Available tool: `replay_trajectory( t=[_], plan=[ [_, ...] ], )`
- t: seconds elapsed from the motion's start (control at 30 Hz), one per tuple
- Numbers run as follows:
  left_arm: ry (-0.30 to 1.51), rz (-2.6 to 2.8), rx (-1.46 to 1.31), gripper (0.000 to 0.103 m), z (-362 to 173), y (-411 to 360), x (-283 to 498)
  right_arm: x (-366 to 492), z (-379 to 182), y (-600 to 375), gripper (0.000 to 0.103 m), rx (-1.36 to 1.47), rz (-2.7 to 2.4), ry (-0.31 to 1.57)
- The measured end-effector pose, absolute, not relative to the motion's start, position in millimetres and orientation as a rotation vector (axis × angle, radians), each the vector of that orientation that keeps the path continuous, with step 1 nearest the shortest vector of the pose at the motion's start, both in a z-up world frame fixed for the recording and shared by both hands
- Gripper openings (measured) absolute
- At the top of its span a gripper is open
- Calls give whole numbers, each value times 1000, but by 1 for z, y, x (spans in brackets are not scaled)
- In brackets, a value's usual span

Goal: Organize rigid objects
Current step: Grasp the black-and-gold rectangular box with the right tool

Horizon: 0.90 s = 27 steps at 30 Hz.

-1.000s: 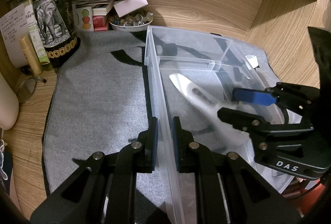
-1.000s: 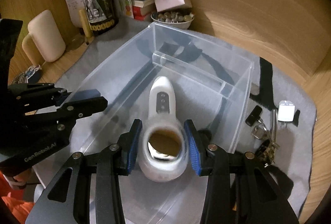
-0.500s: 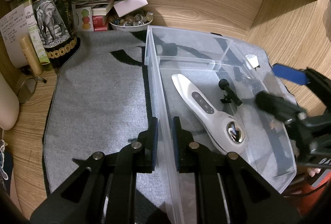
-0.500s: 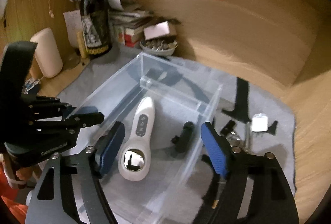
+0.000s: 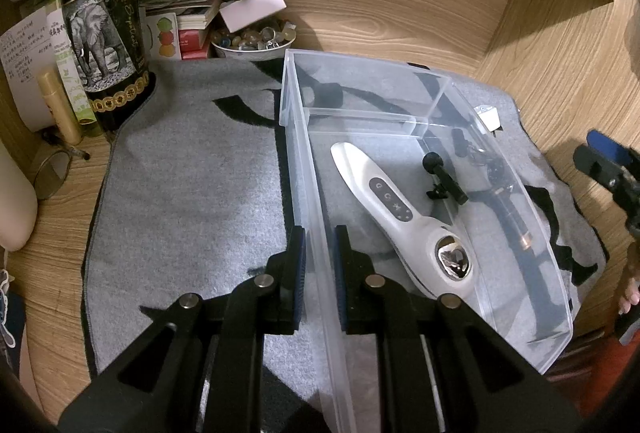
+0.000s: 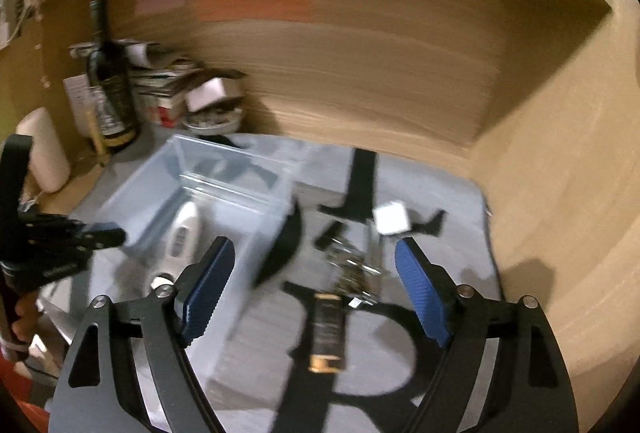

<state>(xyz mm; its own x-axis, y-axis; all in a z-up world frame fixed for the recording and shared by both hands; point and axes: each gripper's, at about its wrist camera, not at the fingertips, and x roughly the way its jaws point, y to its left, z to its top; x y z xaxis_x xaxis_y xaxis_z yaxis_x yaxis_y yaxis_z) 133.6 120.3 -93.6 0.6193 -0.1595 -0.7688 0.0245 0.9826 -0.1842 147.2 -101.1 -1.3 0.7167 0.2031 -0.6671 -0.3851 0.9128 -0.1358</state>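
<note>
Gripping the near wall of the clear plastic bin [image 5: 400,113], centre of the left wrist view: left gripper [image 5: 320,265], jaws narrow, one pad on each side of the wall. Inside the bin, lying flat: white handheld device [image 5: 394,207] with buttons and a round metal head; beside it, small black clip-like piece [image 5: 442,179]. Bin rests on grey mat [image 5: 192,201]. Right gripper [image 6: 312,289], lower centre of the blurred right wrist view: jaws wide and opening, nothing between the pads. On the mat beyond it: what looks like a bunch of keys [image 6: 352,269], small white cube [image 6: 390,219], dark cylindrical item [image 6: 328,329]. Upper left: wine bottle [image 5: 104,29].
</note>
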Motion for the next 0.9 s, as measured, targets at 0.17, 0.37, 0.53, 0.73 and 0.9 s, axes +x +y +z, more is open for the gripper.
replay_trajectory(
  t=[0.17,0.37,0.53,0.73,0.9],
  plan=[
    [898,-106,-162,13,-94,121,134,149,-20,-123,81,-237,275,760],
    [898,-106,-159,13,-94,121,133,154,-59,-138,80,-191,239,849],
    [898,-106,-163,13,-95,121,134,163,-85,-141,78,-163,246,924],
    [899,-107,-160,13,-94,121,134,172,-99,-135,60,-136,290,978],
    [898,-107,-160,13,-94,121,134,173,-102,-131,49,-152,288,963]
  ],
)
